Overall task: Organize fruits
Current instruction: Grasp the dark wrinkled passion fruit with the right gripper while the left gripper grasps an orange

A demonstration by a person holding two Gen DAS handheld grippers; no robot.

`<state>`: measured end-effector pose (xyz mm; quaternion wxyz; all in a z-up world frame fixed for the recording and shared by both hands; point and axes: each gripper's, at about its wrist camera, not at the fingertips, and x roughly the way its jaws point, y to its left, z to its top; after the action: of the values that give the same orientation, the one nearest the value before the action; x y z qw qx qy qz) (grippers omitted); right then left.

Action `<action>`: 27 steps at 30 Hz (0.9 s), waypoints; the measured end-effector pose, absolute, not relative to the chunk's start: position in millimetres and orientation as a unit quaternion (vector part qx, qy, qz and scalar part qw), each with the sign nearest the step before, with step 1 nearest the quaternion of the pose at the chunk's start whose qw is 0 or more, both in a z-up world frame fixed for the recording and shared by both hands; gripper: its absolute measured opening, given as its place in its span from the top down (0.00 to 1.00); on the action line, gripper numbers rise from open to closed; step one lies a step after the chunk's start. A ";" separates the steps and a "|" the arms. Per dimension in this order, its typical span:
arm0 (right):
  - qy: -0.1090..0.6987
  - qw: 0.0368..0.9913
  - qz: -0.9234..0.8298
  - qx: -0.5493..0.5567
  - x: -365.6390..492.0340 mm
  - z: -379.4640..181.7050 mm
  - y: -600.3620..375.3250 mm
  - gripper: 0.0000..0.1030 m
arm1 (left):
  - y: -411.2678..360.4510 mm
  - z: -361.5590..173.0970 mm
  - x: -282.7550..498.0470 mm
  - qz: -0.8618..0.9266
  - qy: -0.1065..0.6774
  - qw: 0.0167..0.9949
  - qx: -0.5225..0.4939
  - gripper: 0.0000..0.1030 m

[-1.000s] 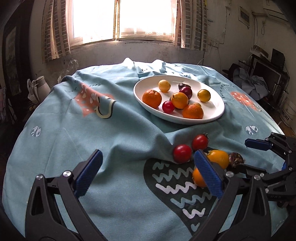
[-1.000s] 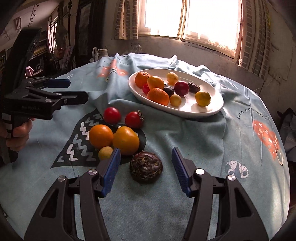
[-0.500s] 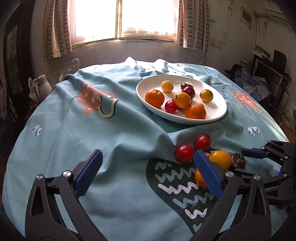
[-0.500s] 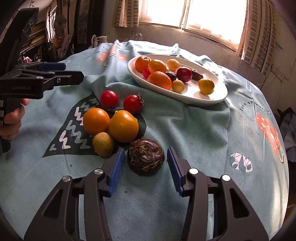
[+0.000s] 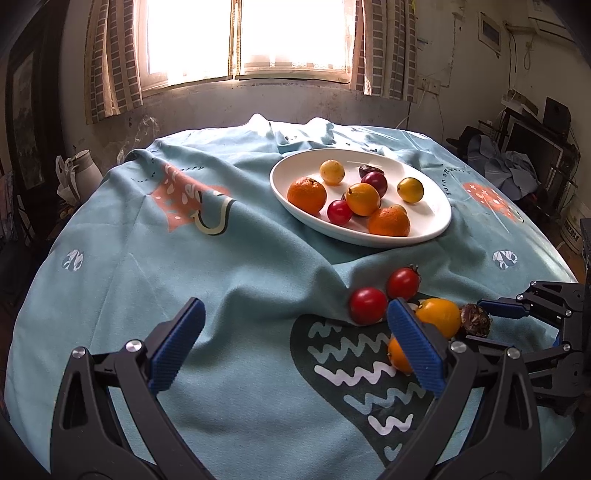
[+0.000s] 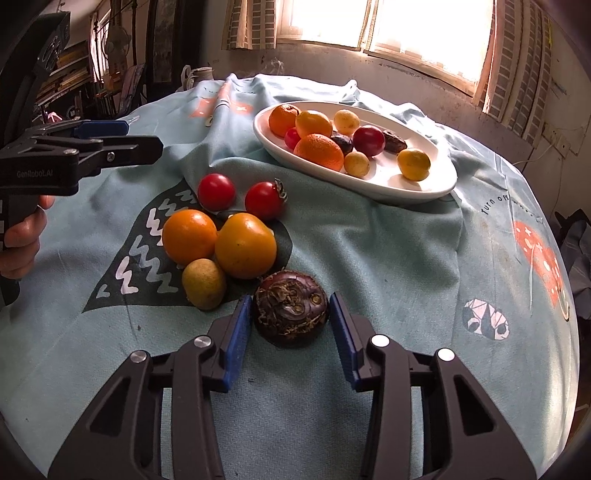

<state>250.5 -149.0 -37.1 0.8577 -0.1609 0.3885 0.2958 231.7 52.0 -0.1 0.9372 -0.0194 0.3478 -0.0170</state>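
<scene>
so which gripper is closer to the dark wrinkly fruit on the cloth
Right. The right gripper straddles the dark wrinkly fruit, jaws just closing, the pads at its sides with slim gaps showing. The left gripper hangs open off to one side, beyond the orange fruits.

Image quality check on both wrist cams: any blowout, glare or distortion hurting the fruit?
Left wrist: window blown out to white, backlit; white plate bright but fruit still readable; fisheye bends the tablecloth edges, corners vignetted. Right wrist: window also clipped; dark wrinkled fruit sharp between the right gripper pads; soft shadows under the tomatoes.
</scene>
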 end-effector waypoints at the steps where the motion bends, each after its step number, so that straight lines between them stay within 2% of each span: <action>1: 0.390 0.859 0.299 -0.143 252.5 -34.9 -152.3 0.58 | 51.2 0.4 231.0 -0.031 0.350 0.936 -0.024 0.02; 3: 0.389 0.863 0.302 -0.114 255.7 -30.0 -158.5 0.58 | 46.2 1.3 228.6 -0.075 0.354 0.932 -0.032 0.03; 4: 0.387 0.865 0.301 -0.105 257.2 -28.0 -160.6 0.58 | 41.6 1.4 226.6 -0.100 0.355 0.929 -0.031 0.08; 5: 0.385 0.867 0.299 -0.100 258.0 -26.7 -162.3 0.58 | 35.9 1.0 224.8 -0.125 0.359 0.925 -0.026 0.18; 6: 0.386 0.868 0.297 -0.097 258.9 -26.4 -163.4 0.58 | 29.0 -0.6 223.3 -0.150 0.364 0.919 -0.017 0.24; 8: 0.390 0.868 0.292 -0.096 260.4 -27.3 -164.0 0.58 | 13.9 -6.6 220.6 -0.179 0.375 0.910 0.008 0.47; 11: 0.394 0.867 0.289 -0.098 260.5 -28.9 -163.6 0.58 | -3.9 -15.9 218.5 -0.193 0.386 0.901 0.045 0.58; 27: 0.391 0.870 0.283 -0.104 259.1 -29.1 -164.0 0.58 | -6.4 -32.7 235.5 -0.194 0.413 0.890 0.024 0.59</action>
<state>259.1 -164.0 -29.1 0.8698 -0.1037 0.3906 0.2833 235.5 -6.4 -32.7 0.8897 0.0242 0.4128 -0.1936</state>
